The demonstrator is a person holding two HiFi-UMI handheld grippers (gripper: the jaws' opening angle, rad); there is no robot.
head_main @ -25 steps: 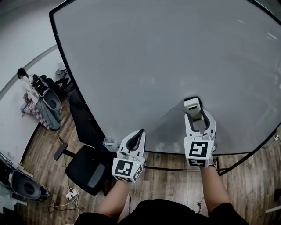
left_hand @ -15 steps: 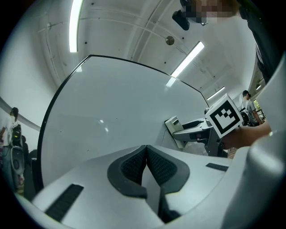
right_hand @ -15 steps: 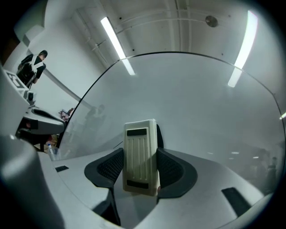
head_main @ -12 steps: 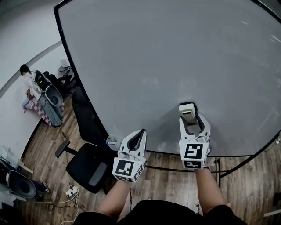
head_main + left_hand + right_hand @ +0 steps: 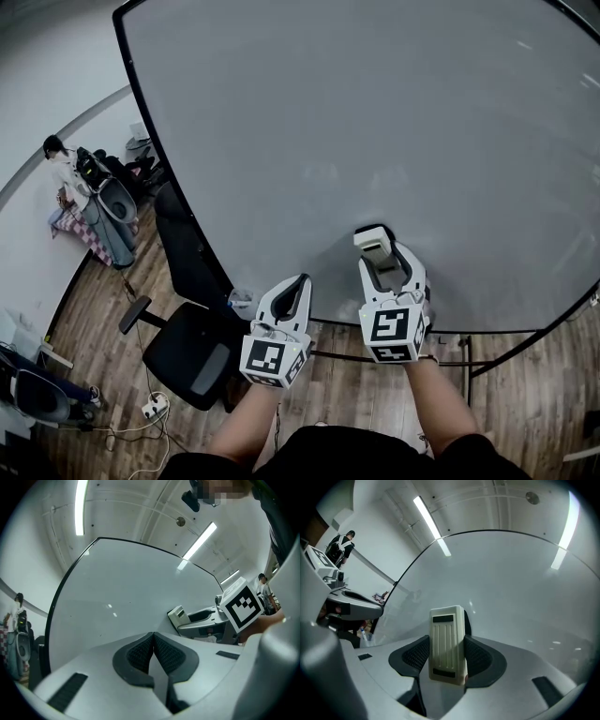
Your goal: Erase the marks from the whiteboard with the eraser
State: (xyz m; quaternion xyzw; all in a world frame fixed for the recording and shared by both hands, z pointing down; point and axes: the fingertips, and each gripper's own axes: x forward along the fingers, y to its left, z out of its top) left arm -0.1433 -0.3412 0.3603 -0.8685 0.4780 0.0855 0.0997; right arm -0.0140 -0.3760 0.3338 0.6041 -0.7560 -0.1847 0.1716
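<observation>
A person stands at a large whiteboard with a two-jaw gripper in each hand. The right gripper has its jaws clamped on a cream plastic eraser. The dark ribbed pads press its two long side edges. The eraser's lower half sits between the jaws and its upper half sticks out past the tips, toward the board. Its ribbed back faces the gripper's camera, and a dark layer, probably the felt, shows along the far edge. I cannot tell whether the felt is touching the board. The surface ahead of the jaws looks pale grey, with faint smudges and no clear marks.

The left gripper has its jaws pressed together with nothing between them. It hangs low and to the side of the right one, near the board's bottom edge. A black office chair stands on the wood floor off to its left.

The eraser looks light and stiff, a hollow plastic shell over a soft wiping face. Its smooth sides could twist or slide in the pads when it is pushed hard against the board. A hold across the long edges near the middle, as here, seems best, and pressing flat would keep it from pivoting.
</observation>
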